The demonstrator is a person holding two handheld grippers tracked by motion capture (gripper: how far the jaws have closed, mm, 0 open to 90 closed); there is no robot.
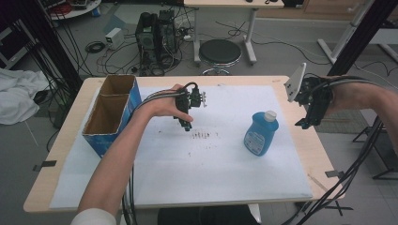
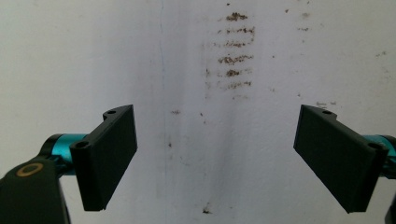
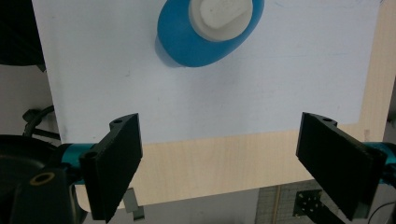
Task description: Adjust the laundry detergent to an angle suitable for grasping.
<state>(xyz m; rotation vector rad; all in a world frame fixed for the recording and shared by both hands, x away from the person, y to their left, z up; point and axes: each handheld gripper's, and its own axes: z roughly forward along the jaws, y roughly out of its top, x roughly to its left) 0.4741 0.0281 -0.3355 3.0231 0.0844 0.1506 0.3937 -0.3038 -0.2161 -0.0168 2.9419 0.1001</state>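
A blue bottle (image 1: 261, 134) with a white cap stands upright on the white sheet (image 1: 225, 173), right of centre. From above in the right gripper view the bottle (image 3: 205, 32) lies beyond the jaws. My right gripper (image 1: 306, 123) hangs over the table's right edge, pointing down, open and empty (image 3: 219, 163). My left gripper (image 1: 187, 125) hovers over the middle of the sheet, also pointing down. Its jaws stand wide apart (image 2: 215, 158) over brown smudges (image 2: 233, 56), with nothing between them.
An open blue cardboard box (image 1: 111, 112) with two compartments stands at the table's left side. Brown marks (image 1: 202, 136) dot the sheet's middle. Beyond the table are a round stool (image 1: 219, 51), computer gear (image 1: 155, 37) and cables on the floor.
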